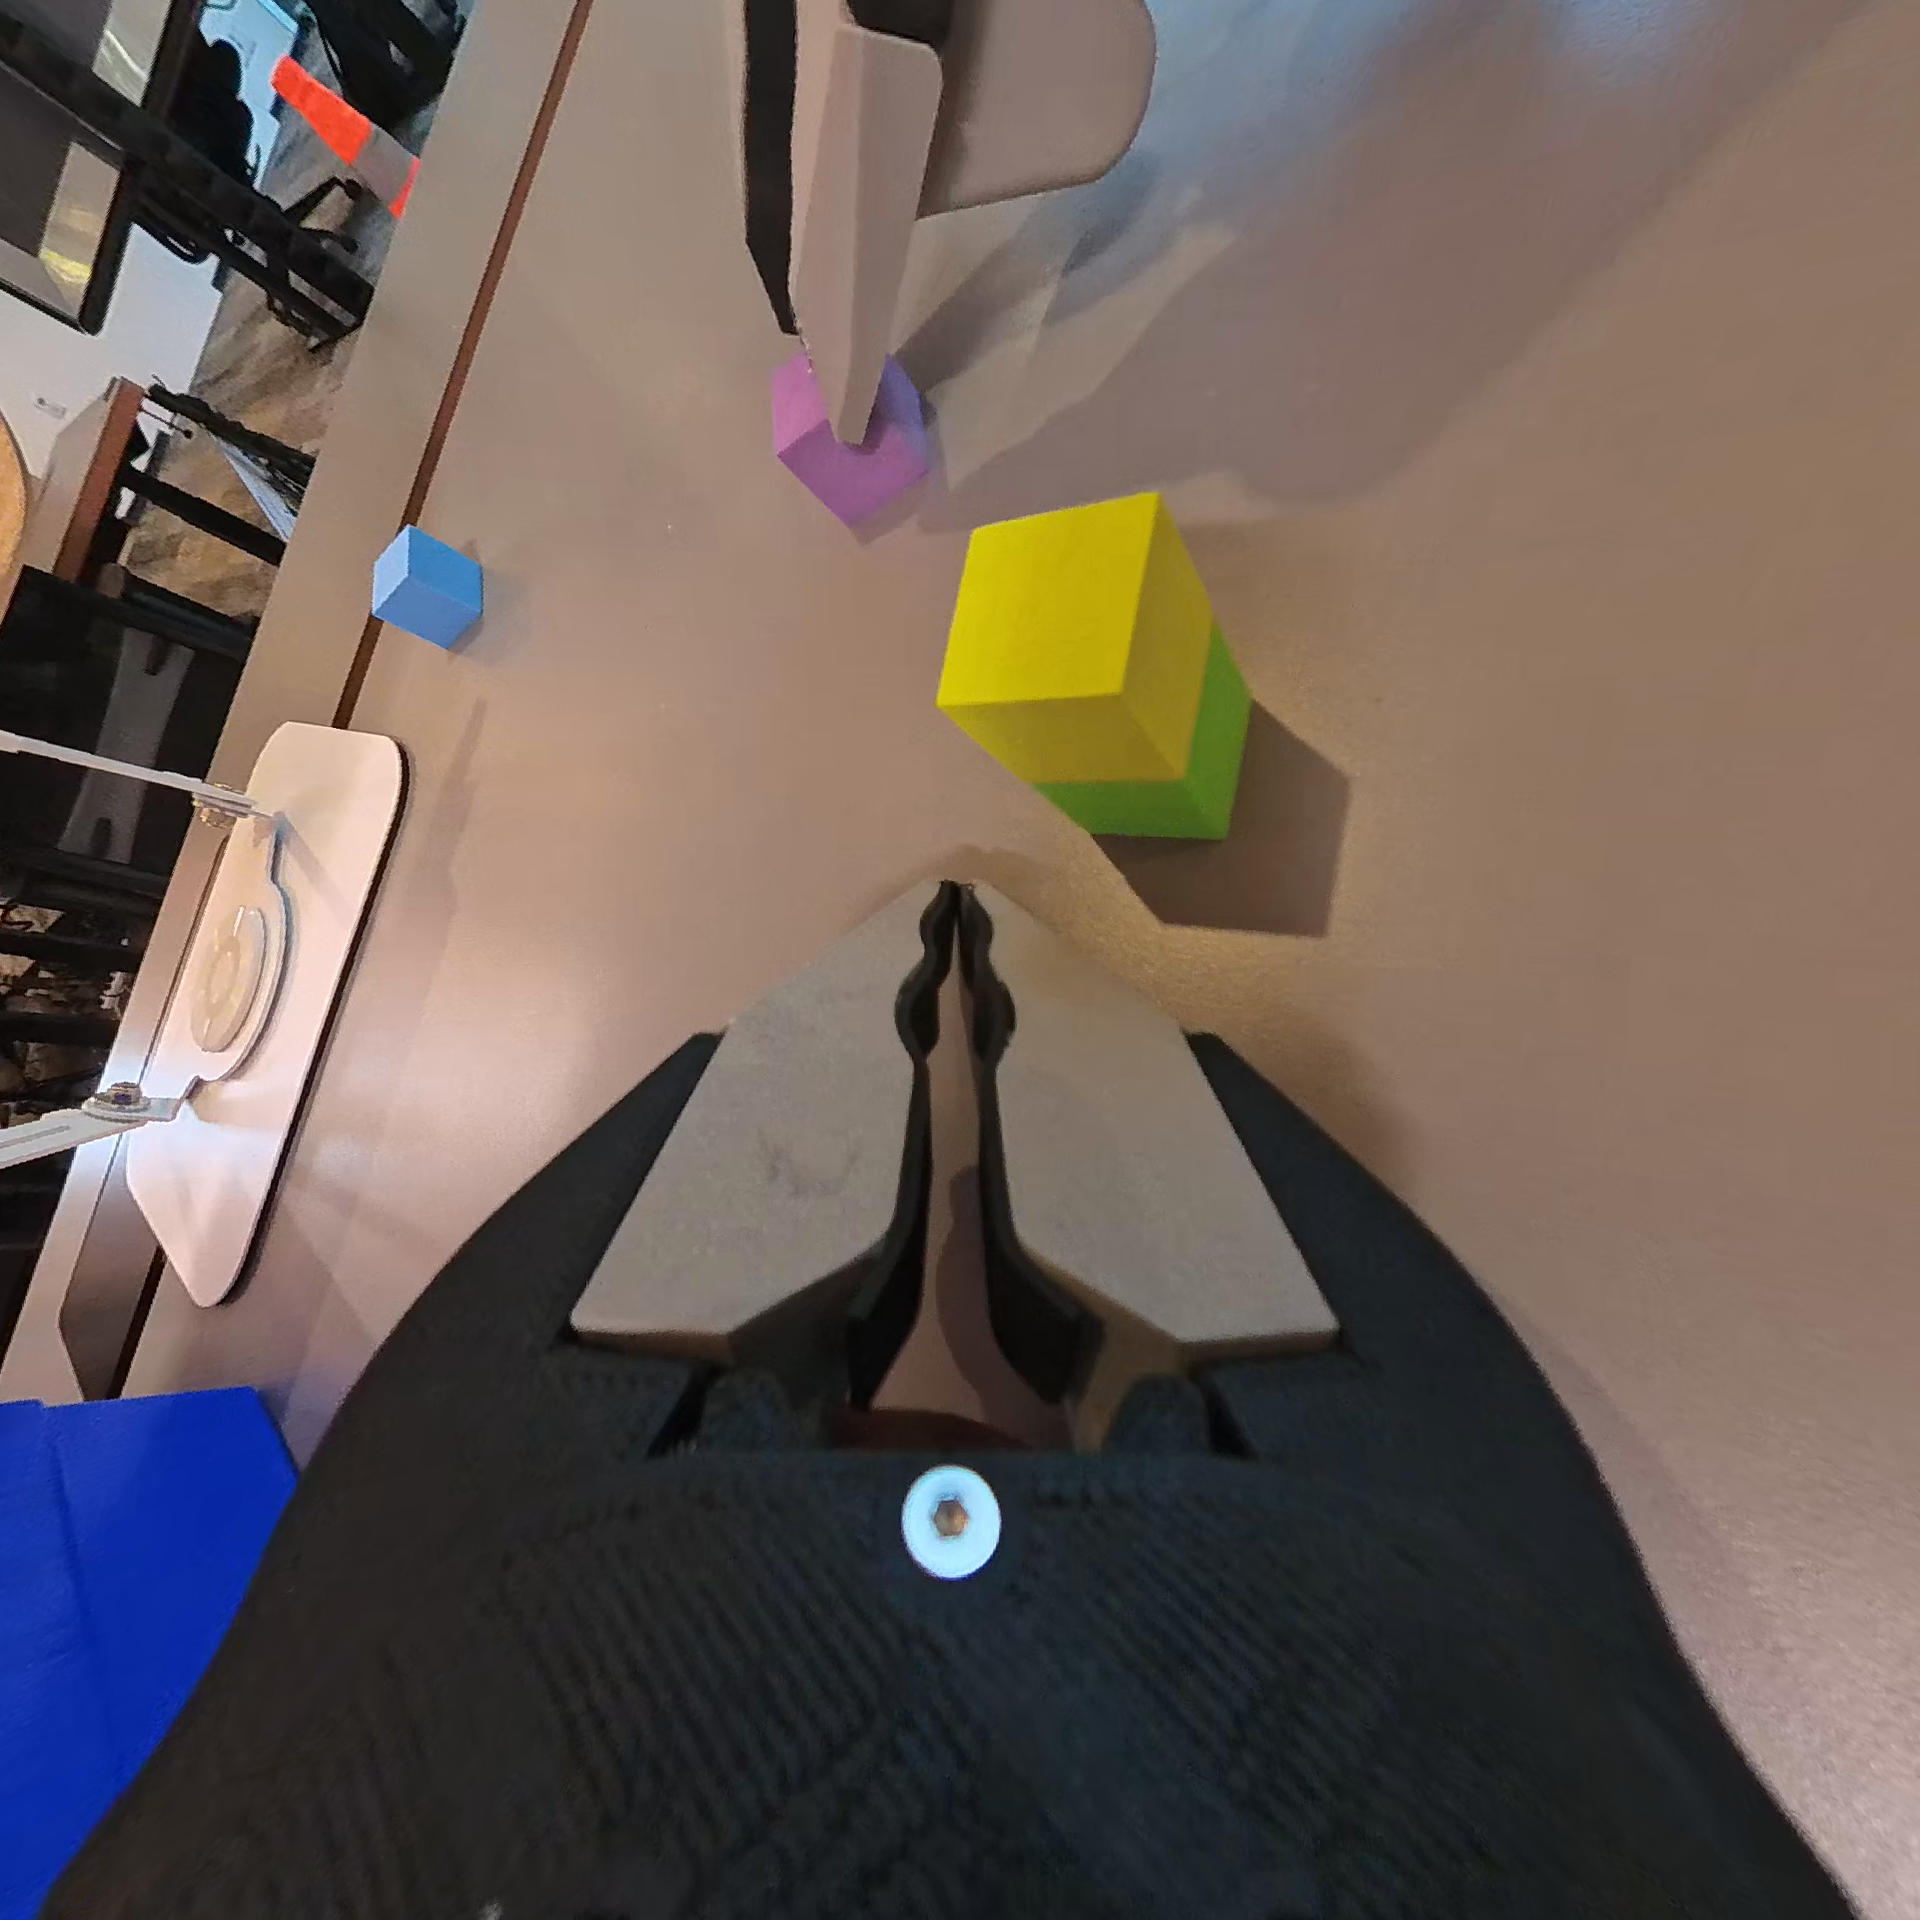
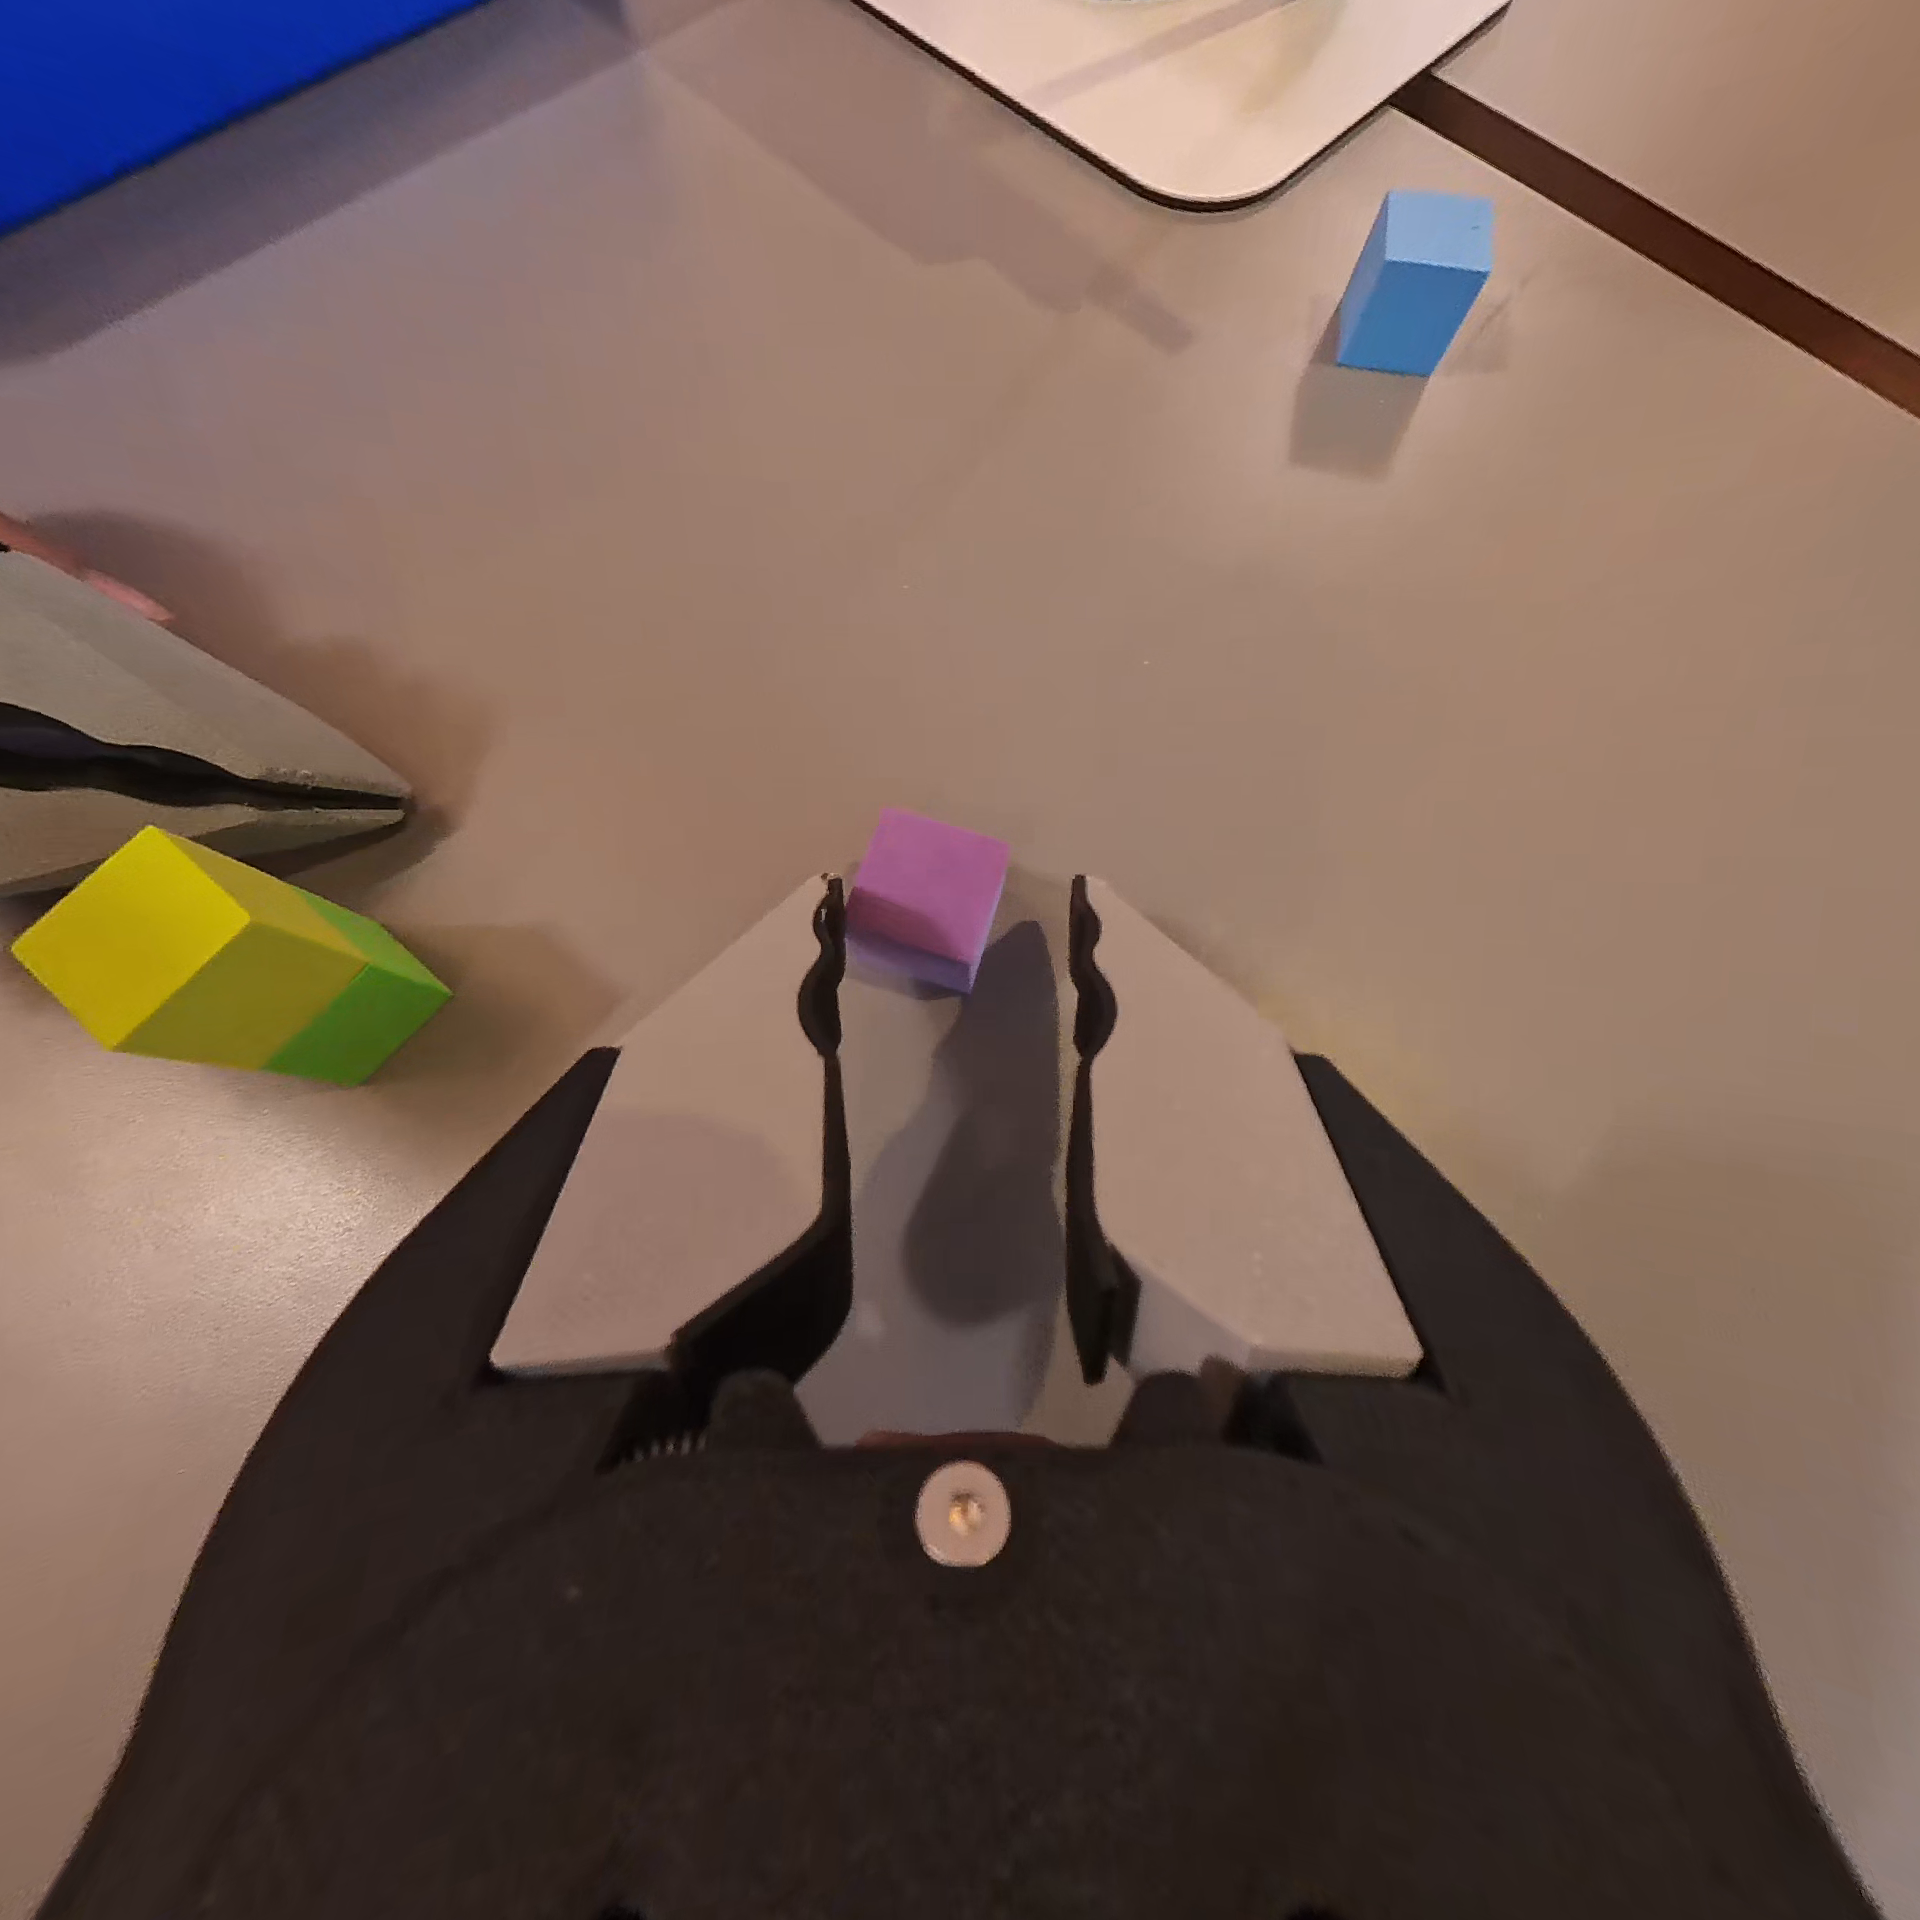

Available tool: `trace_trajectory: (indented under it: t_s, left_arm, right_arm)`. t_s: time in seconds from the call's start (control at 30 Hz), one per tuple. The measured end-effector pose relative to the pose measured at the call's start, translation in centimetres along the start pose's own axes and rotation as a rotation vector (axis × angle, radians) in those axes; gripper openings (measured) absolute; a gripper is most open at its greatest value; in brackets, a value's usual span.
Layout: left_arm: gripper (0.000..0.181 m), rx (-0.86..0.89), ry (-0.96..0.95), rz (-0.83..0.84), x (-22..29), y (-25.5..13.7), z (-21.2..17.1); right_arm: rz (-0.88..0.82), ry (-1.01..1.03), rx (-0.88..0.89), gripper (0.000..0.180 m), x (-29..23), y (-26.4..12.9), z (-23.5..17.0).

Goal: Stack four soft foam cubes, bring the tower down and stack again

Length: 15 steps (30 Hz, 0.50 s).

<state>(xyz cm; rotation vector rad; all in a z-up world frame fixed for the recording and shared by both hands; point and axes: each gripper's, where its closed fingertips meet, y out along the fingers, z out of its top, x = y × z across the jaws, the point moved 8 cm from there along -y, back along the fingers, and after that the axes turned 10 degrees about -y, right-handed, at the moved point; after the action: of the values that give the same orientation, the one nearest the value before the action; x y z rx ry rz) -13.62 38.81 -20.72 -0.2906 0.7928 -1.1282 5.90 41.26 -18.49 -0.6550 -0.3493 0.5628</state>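
Observation:
A yellow cube (image 1: 1070, 634) sits stacked on a green cube (image 1: 1174, 790) on the tan table; the pair also shows in the right wrist view, yellow (image 2: 156, 935) on green (image 2: 364, 1008). My left gripper (image 1: 954, 894) is shut and empty, just in front of the stack; it shows in the right wrist view (image 2: 400, 802) too. My right gripper (image 2: 951, 888) is open, its jaws either side of a purple cube (image 2: 930, 894) on the table. In the left wrist view its finger (image 1: 862, 312) comes down onto the purple cube (image 1: 847, 457). A blue cube (image 1: 428, 584) (image 2: 1418, 281) lies apart near the table edge.
A white rounded board (image 1: 270, 987) (image 2: 1195, 94) with metal fittings lies by the table edge. A bright blue object (image 1: 114, 1558) (image 2: 156, 83) stands beside it. The table's dark edge strip (image 1: 468, 343) (image 2: 1683, 239) runs past the blue cube. Dark racks stand beyond. Between my left fingertips and the yellow cube (image 1: 1070, 634) there is roughly 6 centimeters. It is also in sight in the right wrist view (image 2: 79, 940).

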Motion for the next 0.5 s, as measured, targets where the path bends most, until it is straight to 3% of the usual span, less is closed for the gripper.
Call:
trace_trajectory:
  t_s: [0.37, 0.5]
  left_arm:
    - [0.000, 0.001, 0.004, 0.004, 0.02, 0.00, -0.02]
    - [0.000, 0.001, 0.005, 0.005, 0.03, 0.00, -0.02]
  right_arm:
    - [-0.019, -0.018, -0.024, 0.046, -0.18, 0.55, -0.24]
    - [-0.037, -0.022, -0.024, 0.036, -0.23, 0.68, -0.20]
